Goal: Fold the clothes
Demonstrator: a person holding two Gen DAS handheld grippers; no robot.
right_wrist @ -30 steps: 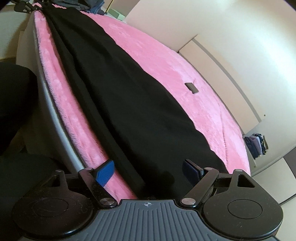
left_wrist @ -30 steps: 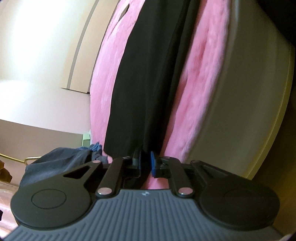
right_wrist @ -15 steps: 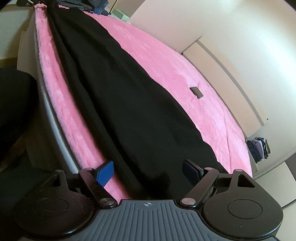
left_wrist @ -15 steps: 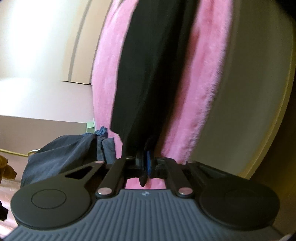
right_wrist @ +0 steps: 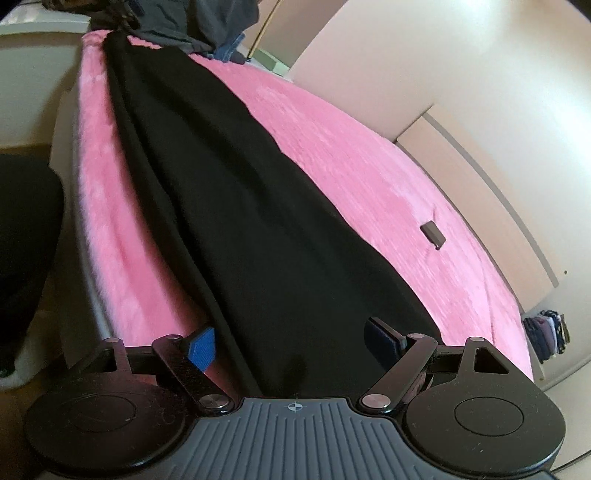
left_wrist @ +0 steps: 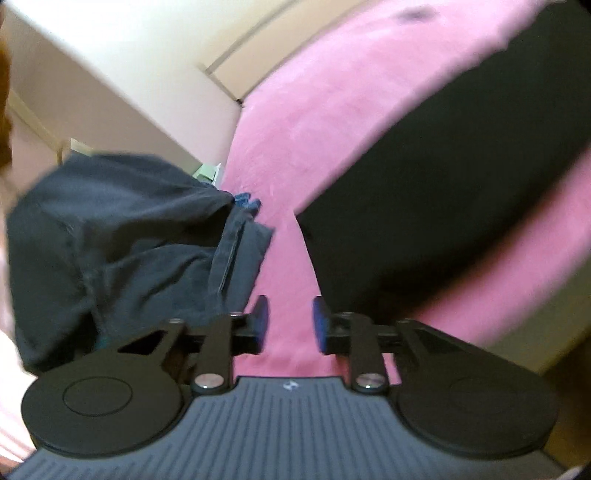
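A long black garment (right_wrist: 236,206) is laid lengthwise on the pink plush blanket (right_wrist: 351,155) of a bed, near its edge. The left gripper (left_wrist: 290,321) is held above bare blanket beside the garment's end; its fingers have just been opening, with nothing between them. The right gripper (right_wrist: 291,343) is spread wide over the garment's near end, gripping nothing. A heap of dark blue clothes (left_wrist: 122,236) is seen just beside the left gripper.

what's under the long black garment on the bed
The black garment lies straight on the pink blanket, which shows along both of its long sides. Whether anything else sits beneath it cannot be seen; the cloth covers that strip. A heap of dark blue clothes sits at its far end.
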